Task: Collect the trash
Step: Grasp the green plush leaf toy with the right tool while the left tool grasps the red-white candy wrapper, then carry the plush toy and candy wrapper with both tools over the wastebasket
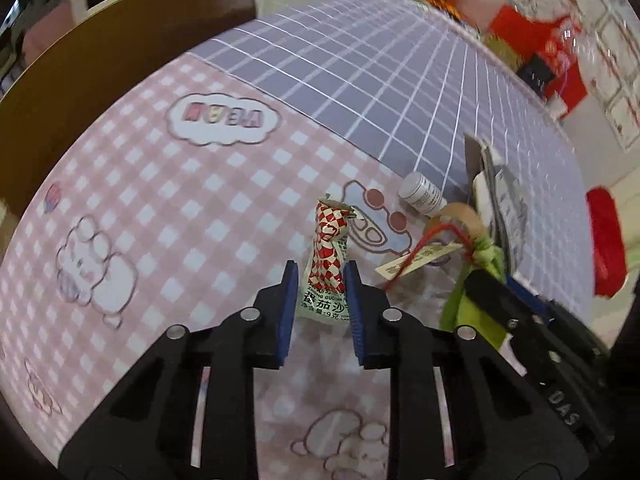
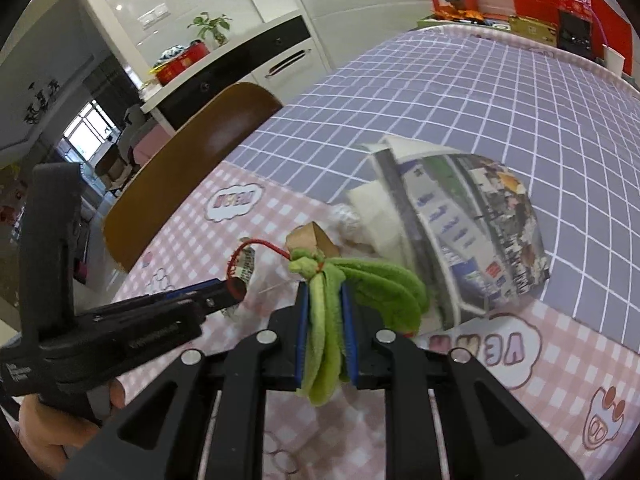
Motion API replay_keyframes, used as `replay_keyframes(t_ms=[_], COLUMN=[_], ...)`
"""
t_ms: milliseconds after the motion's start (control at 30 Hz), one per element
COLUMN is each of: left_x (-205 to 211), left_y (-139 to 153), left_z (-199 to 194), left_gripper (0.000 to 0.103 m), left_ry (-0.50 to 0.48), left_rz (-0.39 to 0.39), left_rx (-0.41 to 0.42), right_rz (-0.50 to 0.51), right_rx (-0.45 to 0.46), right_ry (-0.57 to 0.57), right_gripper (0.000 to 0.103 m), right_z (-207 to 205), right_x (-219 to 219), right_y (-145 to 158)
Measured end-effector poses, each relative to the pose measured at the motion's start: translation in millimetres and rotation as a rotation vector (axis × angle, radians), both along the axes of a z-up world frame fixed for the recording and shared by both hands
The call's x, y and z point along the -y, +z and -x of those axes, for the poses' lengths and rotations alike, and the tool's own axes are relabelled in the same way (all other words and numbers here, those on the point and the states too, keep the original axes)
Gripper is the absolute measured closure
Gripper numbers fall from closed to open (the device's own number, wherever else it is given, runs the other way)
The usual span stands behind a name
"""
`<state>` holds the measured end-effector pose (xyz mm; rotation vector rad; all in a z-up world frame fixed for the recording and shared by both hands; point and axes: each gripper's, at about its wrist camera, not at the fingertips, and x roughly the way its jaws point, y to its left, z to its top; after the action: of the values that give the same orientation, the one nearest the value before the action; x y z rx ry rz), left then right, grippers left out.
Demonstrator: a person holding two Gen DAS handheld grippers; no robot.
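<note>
Both pieces are gripped but not yet binned: the left tongs (image 1: 320,280) pinch the ketchup sachet (image 1: 328,252) mid-bench (image 1: 200,200). The right tongs (image 2: 325,312) clamp the green plush (image 2: 360,280) beside the folded newspaper (image 2: 472,232); the small white bottle (image 1: 422,192) remains.

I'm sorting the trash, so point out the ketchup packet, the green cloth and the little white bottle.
ketchup packet (image 1: 327,248): left wrist view, checkered middle.
green cloth (image 2: 326,320): right wrist view, folds between the pads.
white bottle (image 1: 421,193): left wrist view, label side.

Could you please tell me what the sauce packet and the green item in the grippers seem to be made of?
Sauce packet: glossy printed plastic film, judging by its sheen, crinkles and pinched waist.
Green item: soft fuzzy fabric, likely plush or fleece; it is matte and folds limply between the right gripper pads.
</note>
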<state>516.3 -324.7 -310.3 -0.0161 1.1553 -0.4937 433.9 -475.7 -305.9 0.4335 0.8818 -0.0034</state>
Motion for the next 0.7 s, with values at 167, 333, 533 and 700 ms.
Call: replay_keyframes(t_ms=[167,333,533,700], left_x=[-41.5,-96.4,-185.5,-269.6], left_y=[10.4,17.6,27.6,26.4], left_z=[19.8,45.9,80.7,114.0], left_gripper=[0.08,0.08,0.08,0.08], left_ry=[0.065,0.135,0.255,0.384], left_rz=[0.038,0.063,0.067,0.056], left_rx=[0.004,0.002,0.016,0.002], right_rz=[-0.019,-0.039,-0.065,-0.089], right_rx=[0.012,0.022,0.03,0.03], right_ry=[0.054,0.136,0.276,0.435], right_gripper=[0.087,0.087,0.087,0.087], right_z=[5.7,12.8,21.4,31.8], right_x=[-29.4,-78.0,-158.6,-247.3], right_y=[10.1,20.7,29.1,34.3])
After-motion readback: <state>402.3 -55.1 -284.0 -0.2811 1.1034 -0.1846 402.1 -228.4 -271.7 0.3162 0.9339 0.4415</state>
